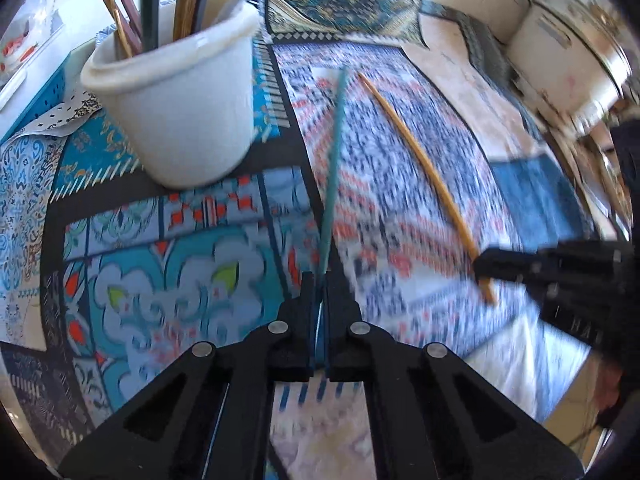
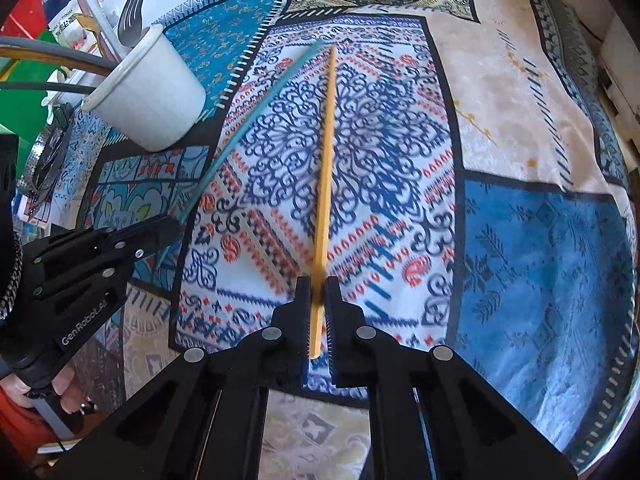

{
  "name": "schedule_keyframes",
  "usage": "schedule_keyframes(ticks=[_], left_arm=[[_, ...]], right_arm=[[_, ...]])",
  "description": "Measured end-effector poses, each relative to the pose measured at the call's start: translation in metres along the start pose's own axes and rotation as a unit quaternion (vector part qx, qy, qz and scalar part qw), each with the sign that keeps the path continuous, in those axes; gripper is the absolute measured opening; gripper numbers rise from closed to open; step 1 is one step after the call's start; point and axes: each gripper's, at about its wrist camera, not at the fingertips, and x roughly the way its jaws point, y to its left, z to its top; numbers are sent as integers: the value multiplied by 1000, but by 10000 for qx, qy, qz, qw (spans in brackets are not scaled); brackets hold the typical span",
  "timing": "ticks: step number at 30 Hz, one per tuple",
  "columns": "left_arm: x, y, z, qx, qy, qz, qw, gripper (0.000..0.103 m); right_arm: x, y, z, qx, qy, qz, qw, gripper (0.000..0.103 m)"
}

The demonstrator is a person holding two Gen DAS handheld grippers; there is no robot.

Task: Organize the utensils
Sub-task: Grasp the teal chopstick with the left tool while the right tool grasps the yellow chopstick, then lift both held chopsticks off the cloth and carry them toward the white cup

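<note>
Now the left gripper (image 1: 319, 280) is clamped on the near end of a teal chopstick (image 1: 334, 168), which runs away from it across the patterned tablecloth (image 1: 400, 184). Just beside it, the right gripper (image 2: 317, 284) is pinched onto a yellow chopstick (image 2: 325, 168) in the same way (both sticks point away from the jaws, their far tips close together). A white cup (image 1: 176, 96) stands on the cloth to the left, with a fork (image 2: 132, 12) and other long handles upright inside it.
</note>
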Motion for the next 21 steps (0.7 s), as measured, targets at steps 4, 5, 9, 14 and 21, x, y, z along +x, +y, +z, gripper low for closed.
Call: schedule_keyframes(ticks=[4, 5, 9, 14, 21], left_arm=[[-13, 6, -23, 143, 302, -119, 9994, 1], [-15, 8, -28, 146, 393, -150, 9990, 1], [-23, 17, -44, 95, 702, -314, 9970, 1], [-31, 16, -50, 267, 820, -210, 9961, 2], [-26, 5, -22, 371, 618, -84, 9974, 6]], right_arm=[[-10, -17, -20, -7, 69, -84, 9999, 6], [-11, -21, -24, 11, 95, -86, 9999, 6], [-21, -41, -42, 47, 216, -168, 9996, 7], [-31, -53, -43, -59, 383, -286, 9988, 7], [-37, -48, -23, -194, 202, -245, 9993, 20]])
